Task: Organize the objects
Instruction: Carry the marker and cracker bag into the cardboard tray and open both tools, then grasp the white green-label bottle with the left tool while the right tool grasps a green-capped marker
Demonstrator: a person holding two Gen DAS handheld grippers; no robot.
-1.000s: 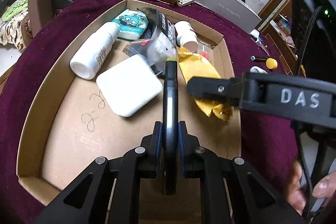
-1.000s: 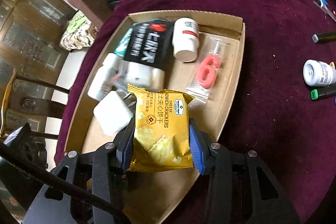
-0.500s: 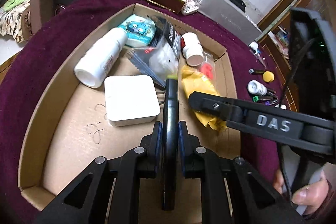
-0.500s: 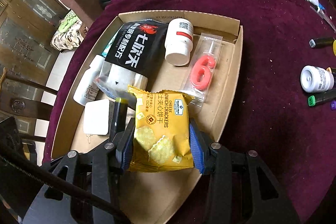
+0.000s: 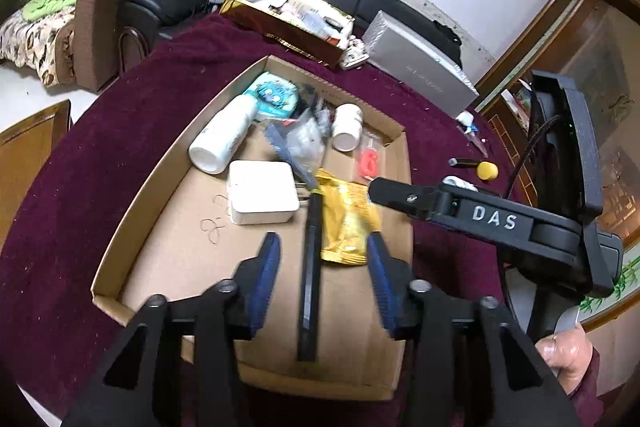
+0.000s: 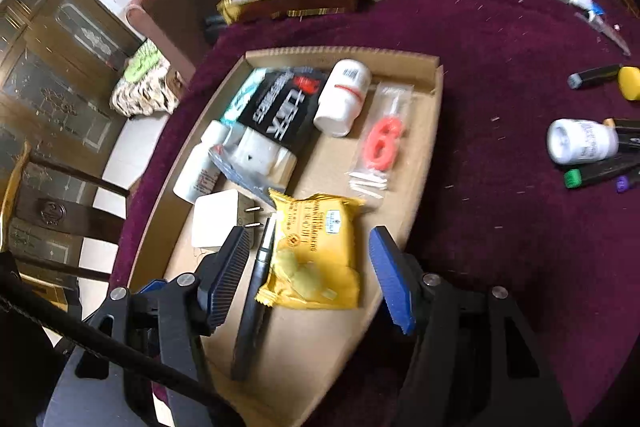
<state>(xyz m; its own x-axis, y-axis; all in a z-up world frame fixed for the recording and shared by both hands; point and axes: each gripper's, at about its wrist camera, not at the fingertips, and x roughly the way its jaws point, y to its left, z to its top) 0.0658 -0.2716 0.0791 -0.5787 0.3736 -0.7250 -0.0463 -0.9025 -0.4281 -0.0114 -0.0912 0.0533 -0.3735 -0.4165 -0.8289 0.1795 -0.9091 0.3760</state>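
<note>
Both my grippers, left & right, hang w/ jaws apart over the cardboard tray; black pen & cracker pack lie inside. Markers & bottle on the cloth seem left to do

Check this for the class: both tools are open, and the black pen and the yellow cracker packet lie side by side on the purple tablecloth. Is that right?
Not quite. The black pen and the yellow cracker packet do lie side by side, and the left tool and right tool are both open, but the two items rest inside the cardboard tray, not on the purple tablecloth. The right wrist view shows it.
</note>
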